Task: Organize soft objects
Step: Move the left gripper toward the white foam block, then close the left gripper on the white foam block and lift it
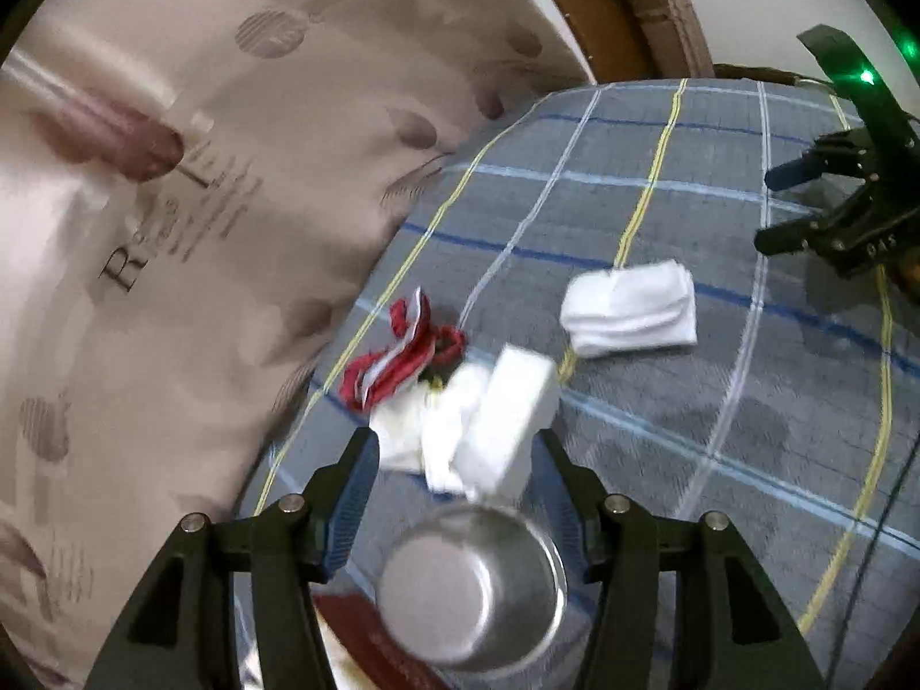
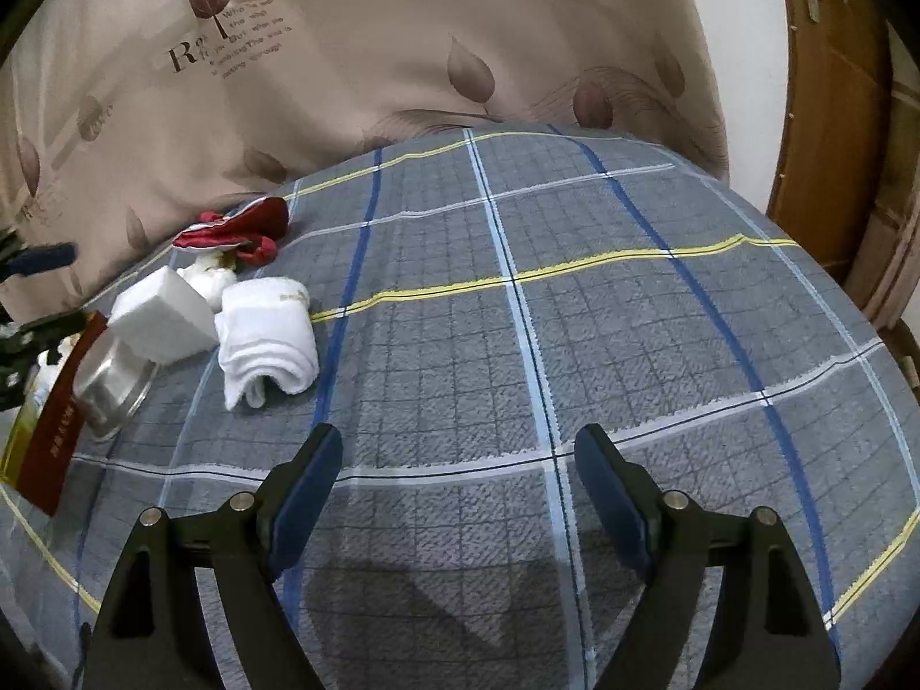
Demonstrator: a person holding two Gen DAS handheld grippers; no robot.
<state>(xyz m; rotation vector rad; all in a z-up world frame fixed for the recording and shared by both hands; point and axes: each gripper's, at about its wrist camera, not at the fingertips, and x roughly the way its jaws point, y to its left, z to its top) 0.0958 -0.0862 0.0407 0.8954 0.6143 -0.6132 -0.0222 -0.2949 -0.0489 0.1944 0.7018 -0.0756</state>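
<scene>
On the plaid bed sheet (image 2: 575, 345) lie a folded white towel (image 1: 629, 309) (image 2: 267, 339), a white foam block (image 1: 509, 422) (image 2: 164, 316), a red and white cloth (image 1: 402, 359) (image 2: 236, 230) and a small white soft lump (image 2: 210, 279). The block leans against a steel cup (image 1: 471, 583) (image 2: 112, 388). My left gripper (image 1: 460, 494) is open, its fingers on either side of the cup and block, gripping nothing. My right gripper (image 2: 457, 471) is open and empty over bare sheet, right of the towel; it also shows in the left wrist view (image 1: 773, 210).
A large beige printed pillow (image 1: 144, 230) (image 2: 345, 57) lies along the far side of the bed. A red and yellow box (image 2: 49, 443) sits beside the cup. A wooden door (image 2: 834, 144) stands at the right, past the bed's edge.
</scene>
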